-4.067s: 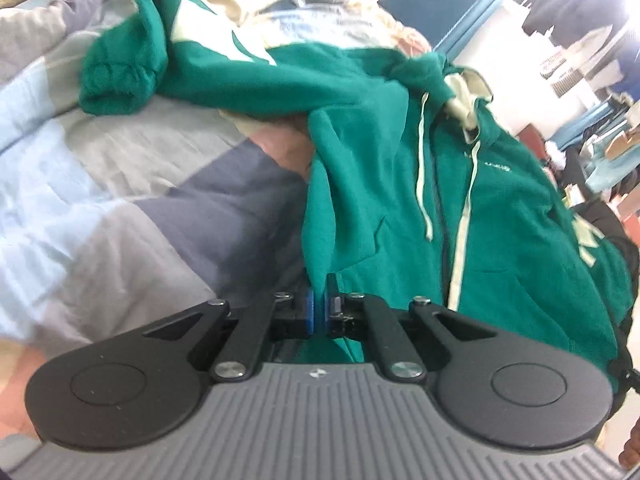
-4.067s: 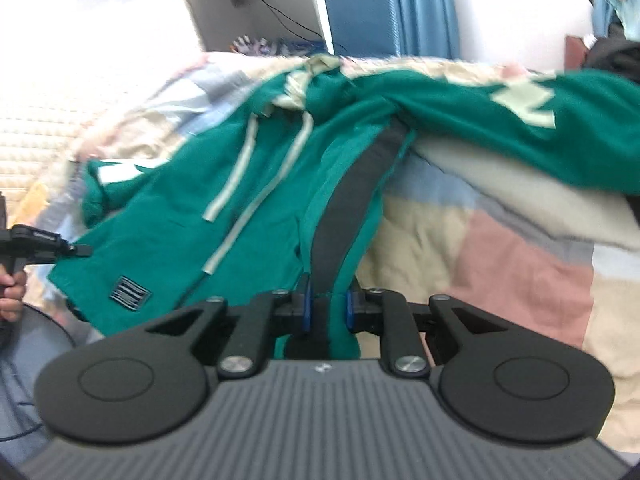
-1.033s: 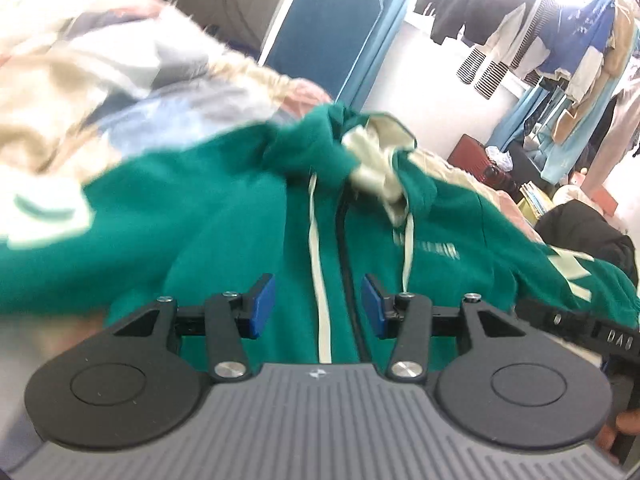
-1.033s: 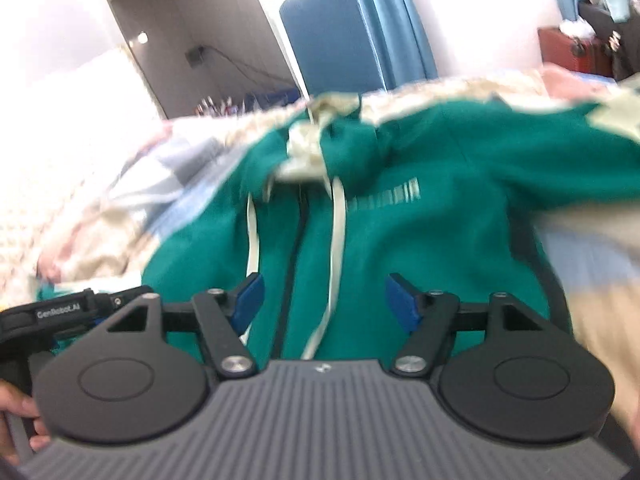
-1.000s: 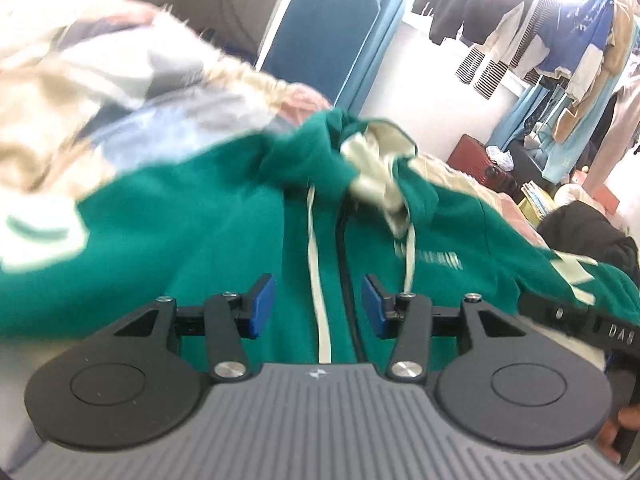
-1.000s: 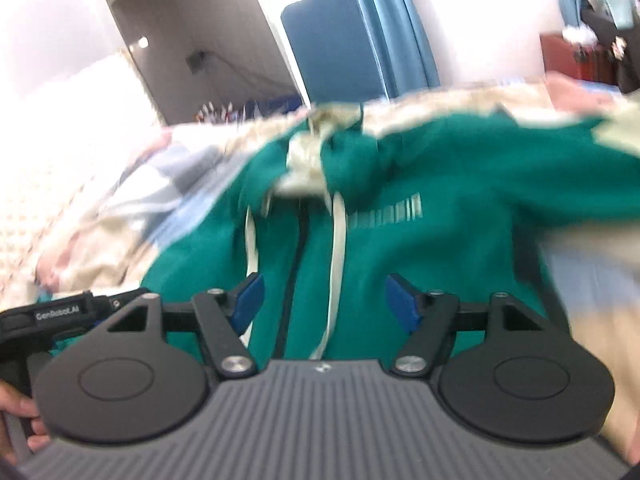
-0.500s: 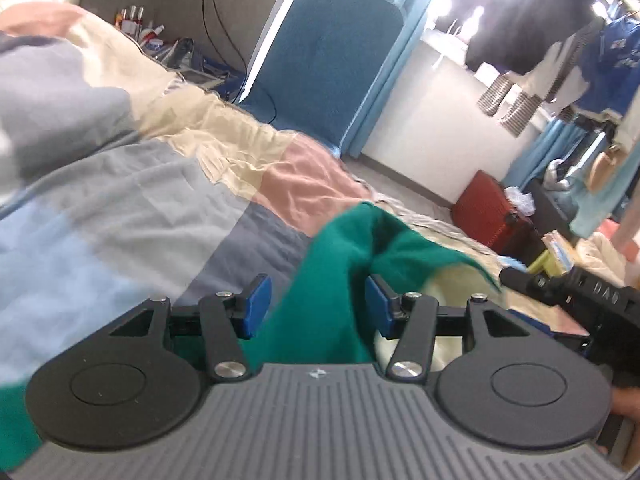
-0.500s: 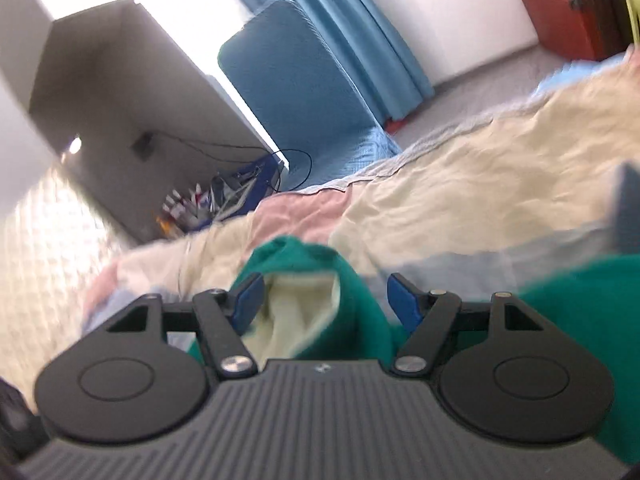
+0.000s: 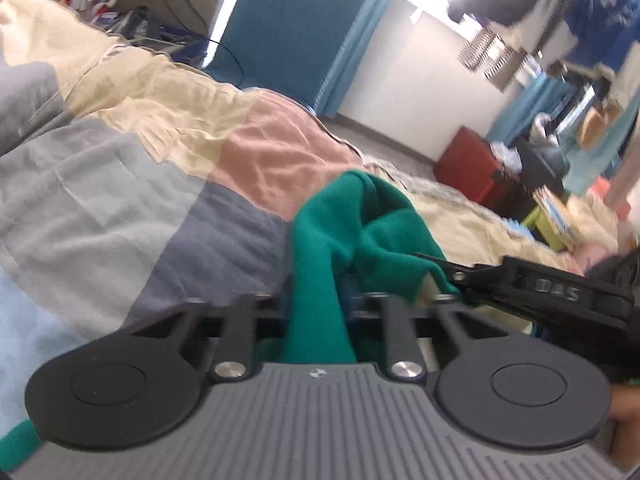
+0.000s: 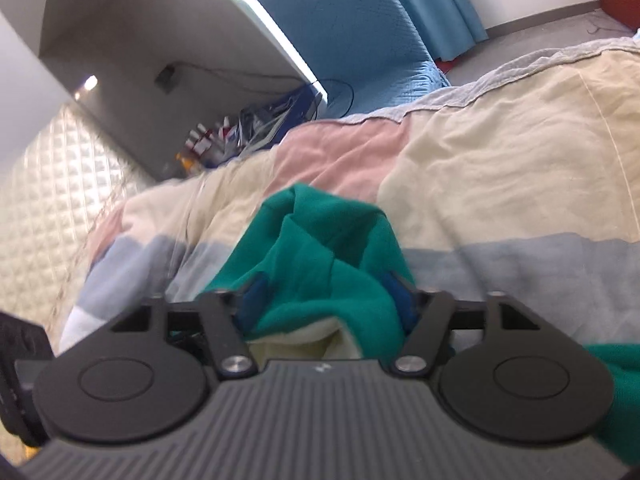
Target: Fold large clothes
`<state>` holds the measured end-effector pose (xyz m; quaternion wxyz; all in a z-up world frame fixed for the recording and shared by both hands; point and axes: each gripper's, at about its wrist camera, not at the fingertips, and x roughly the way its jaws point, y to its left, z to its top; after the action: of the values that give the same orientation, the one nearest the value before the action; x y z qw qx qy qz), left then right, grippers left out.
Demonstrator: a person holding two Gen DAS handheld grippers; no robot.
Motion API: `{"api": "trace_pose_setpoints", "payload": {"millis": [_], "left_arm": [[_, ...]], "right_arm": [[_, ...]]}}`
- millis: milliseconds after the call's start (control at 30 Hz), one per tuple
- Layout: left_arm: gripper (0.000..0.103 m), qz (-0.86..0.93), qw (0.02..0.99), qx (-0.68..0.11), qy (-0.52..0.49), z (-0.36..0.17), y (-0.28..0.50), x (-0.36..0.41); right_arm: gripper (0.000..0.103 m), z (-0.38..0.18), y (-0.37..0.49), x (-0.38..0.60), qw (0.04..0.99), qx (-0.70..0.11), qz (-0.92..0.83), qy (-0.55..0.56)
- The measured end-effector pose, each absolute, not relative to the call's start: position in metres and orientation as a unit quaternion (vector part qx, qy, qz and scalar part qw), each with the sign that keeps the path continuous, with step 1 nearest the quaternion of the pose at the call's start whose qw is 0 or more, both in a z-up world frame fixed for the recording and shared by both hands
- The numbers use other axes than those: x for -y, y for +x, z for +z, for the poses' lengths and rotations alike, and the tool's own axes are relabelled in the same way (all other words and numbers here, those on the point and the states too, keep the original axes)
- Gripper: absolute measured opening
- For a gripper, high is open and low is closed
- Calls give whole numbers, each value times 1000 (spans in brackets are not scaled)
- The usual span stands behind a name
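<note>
The green hoodie's hood (image 9: 352, 232) bunches up on the patchwork quilt (image 9: 120, 200). My left gripper (image 9: 316, 304) has the green fabric filling the gap between its jaws, which stand close around it. In the right wrist view the hood (image 10: 320, 248) with its cream lining (image 10: 296, 344) sits between my right gripper's (image 10: 326, 296) blue pads (image 10: 252, 292), which stand apart around the fabric. The right gripper's black body also shows in the left wrist view (image 9: 532, 292), touching the hood's right side.
A blue chair (image 9: 296, 12) and teal curtain stand beyond the bed's far edge. A red case (image 9: 476, 168) and clutter lie on the floor at right. A grey desk with small bottles (image 10: 216, 140) is at the bed's far left.
Both grippers have moved up from the hoodie's front to the hood. The left jaws have closed in on the hood fabric; the right gripper has pushed further into the hood.
</note>
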<state>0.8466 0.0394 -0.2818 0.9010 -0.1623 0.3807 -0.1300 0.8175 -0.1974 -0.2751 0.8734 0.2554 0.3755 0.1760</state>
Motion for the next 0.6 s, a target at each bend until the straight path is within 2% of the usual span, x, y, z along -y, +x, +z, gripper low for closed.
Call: {"api": "trace_pose_setpoints", "payload": {"millis": [67, 100, 367, 600], "left_arm": [[8, -129, 905, -375, -156, -272, 838, -40], [6, -132, 905, -373, -159, -264, 833, -43], [4, -130, 926, -325, -138, -179, 756, -57], [3, -131, 938, -291, -132, -127, 631, -58]], "right_arm": [[27, -267, 811, 193, 884, -382, 152, 223], [23, -261, 806, 192, 892, -377, 140, 206], [19, -170, 712, 189, 946, -266, 156, 99], [18, -112, 572, 187, 970, -170, 170, 38]]}}
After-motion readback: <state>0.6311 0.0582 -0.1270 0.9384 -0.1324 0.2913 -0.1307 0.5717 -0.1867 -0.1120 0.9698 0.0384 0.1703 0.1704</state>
